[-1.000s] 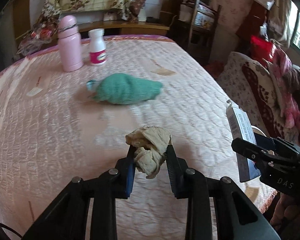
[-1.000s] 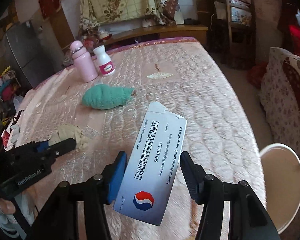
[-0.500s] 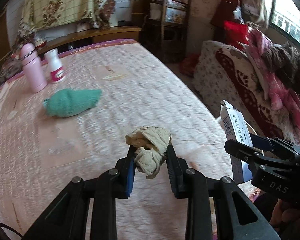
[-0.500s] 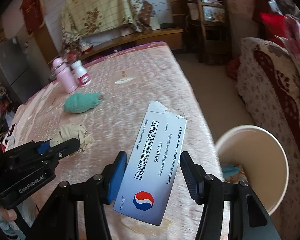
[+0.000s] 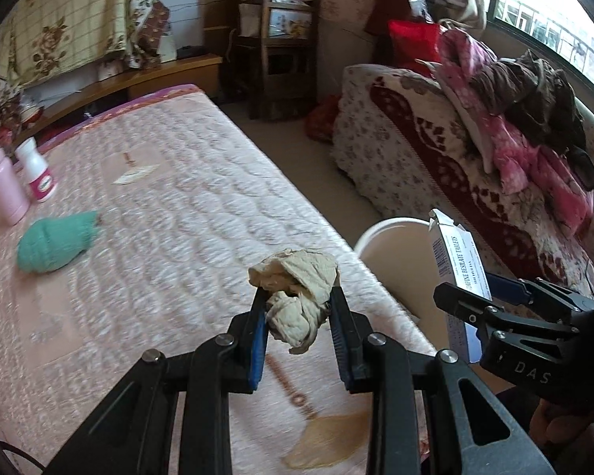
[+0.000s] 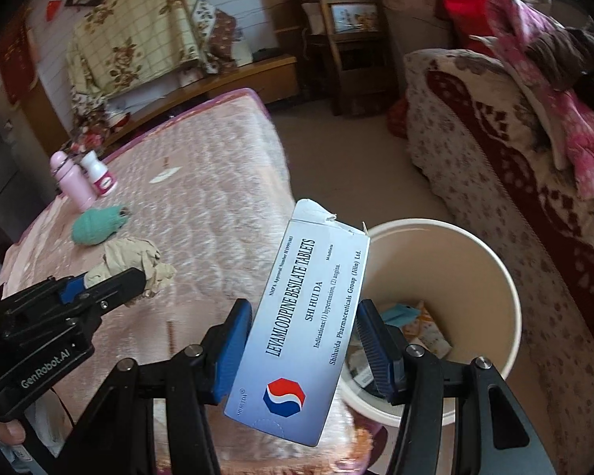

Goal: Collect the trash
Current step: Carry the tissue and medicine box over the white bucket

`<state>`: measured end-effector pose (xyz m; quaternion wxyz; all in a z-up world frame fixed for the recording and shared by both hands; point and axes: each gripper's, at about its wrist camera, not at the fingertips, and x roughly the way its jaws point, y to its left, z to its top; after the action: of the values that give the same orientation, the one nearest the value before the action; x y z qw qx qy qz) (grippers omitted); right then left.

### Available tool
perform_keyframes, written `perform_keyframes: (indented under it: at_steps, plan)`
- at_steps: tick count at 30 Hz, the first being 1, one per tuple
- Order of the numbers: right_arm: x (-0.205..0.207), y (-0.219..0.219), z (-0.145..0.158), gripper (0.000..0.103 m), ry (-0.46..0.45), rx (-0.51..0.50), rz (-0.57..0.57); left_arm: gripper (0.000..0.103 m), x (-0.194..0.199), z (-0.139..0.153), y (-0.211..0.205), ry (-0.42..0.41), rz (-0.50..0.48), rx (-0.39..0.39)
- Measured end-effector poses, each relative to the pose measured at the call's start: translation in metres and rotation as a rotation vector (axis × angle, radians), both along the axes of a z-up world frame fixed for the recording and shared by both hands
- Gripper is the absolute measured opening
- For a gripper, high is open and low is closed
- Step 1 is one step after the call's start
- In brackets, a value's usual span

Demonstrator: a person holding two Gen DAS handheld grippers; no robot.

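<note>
Carrying: I've trash in both tongs, heading for the bin [image 6: 447, 233] beside the bed [image 5: 158, 237].
Left tongs [image 5: 299, 308]: closed on the wad [image 5: 297, 297], above the bed's edge, short of the bin.
Right tongs [image 6: 303, 340]: clamped on the box [image 6: 301, 316], near the rim.
Bin: already some litter inside.
Next: I'd bring each over the mouth, then open.

Crumpled beige tissue [image 5: 297, 297], white tablet box [image 6: 305, 316], both aloft
</note>
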<state>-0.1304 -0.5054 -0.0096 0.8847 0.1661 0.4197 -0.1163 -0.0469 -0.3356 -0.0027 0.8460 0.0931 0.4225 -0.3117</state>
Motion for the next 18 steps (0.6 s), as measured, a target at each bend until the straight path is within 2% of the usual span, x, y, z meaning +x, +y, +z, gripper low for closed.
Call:
perform_keyframes:
  at_steps: [9,18]
  plan:
    - [-0.010,-0.031,-0.010,0.058,0.031,-0.002,-0.073,0.031,-0.001,-0.013,-0.035,0.052,-0.058,-0.009]
    - [-0.016,-0.051,-0.020,0.058,0.056,-0.001,-0.120,0.031,-0.004,-0.018,-0.064,0.063,-0.108,-0.008]
